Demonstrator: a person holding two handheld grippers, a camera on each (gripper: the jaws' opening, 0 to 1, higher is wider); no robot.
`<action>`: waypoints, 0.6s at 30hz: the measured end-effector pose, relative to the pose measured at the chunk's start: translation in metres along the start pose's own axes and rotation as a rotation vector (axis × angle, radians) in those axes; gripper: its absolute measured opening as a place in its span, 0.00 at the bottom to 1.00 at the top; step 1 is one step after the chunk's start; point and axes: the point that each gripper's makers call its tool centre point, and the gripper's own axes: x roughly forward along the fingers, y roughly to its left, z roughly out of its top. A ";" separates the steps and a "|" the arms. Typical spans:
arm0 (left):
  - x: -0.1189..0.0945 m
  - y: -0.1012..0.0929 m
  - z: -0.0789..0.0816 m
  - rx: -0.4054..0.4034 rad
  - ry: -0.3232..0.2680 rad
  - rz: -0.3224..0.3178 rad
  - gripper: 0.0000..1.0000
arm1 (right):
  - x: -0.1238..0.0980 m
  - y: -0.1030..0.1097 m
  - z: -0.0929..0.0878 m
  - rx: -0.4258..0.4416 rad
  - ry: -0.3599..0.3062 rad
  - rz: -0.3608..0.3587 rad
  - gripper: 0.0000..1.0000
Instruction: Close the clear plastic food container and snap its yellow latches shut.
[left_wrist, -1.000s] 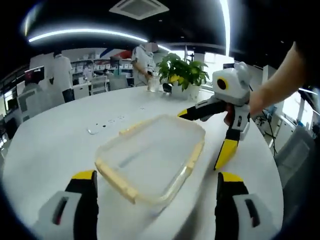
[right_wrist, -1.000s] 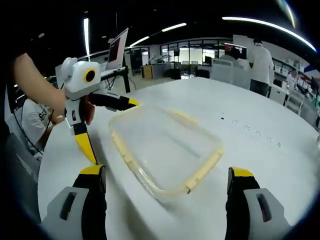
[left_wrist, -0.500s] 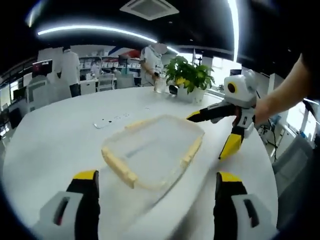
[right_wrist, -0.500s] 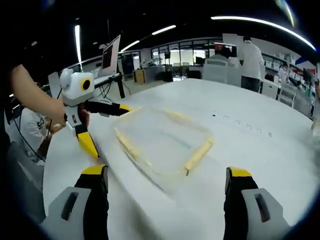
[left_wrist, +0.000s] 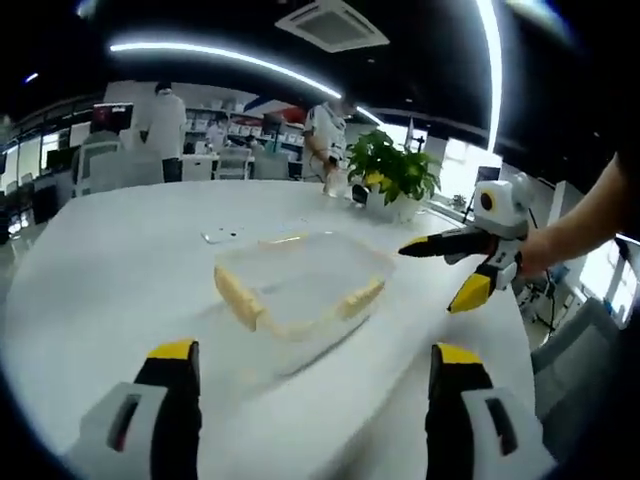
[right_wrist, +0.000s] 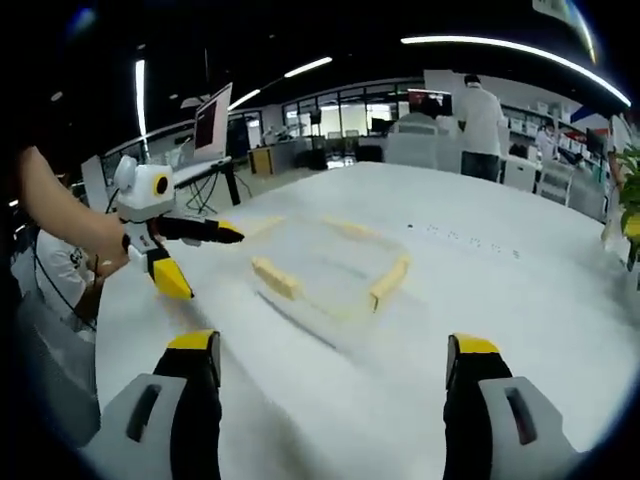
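The clear plastic food container (left_wrist: 297, 282) with yellow latches (left_wrist: 240, 297) lies flat on the round white table (left_wrist: 110, 290). My left gripper (left_wrist: 315, 352) is open and hangs well back from the container with nothing between its jaws. My right gripper (left_wrist: 440, 272) comes in from the right, held by a hand, open and off the container's right side. In the right gripper view the container (right_wrist: 325, 262) sits ahead of my open right gripper (right_wrist: 332, 343), and the left gripper (right_wrist: 205, 263) stands open to its left. Neither gripper touches the container.
A potted plant (left_wrist: 390, 172) stands at the table's far edge, with small flat items (left_wrist: 222, 235) on the table beyond the container. Several people stand at shelves in the back. A monitor (right_wrist: 210, 118) and a seated person (right_wrist: 50, 270) are off the table's side.
Both grippers have drawn back from the container, which now looks smaller and farther in both views. Both stay open. The container has not visibly moved on the table.
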 end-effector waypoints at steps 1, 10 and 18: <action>-0.002 0.001 -0.001 -0.001 -0.001 0.007 0.92 | -0.002 0.000 0.000 0.002 -0.002 -0.005 0.93; -0.029 0.001 0.000 -0.087 -0.039 0.076 0.88 | -0.023 0.008 -0.002 0.034 -0.015 -0.029 0.89; -0.051 -0.015 -0.014 -0.136 -0.042 0.083 0.87 | -0.046 0.018 -0.015 0.059 -0.013 -0.042 0.88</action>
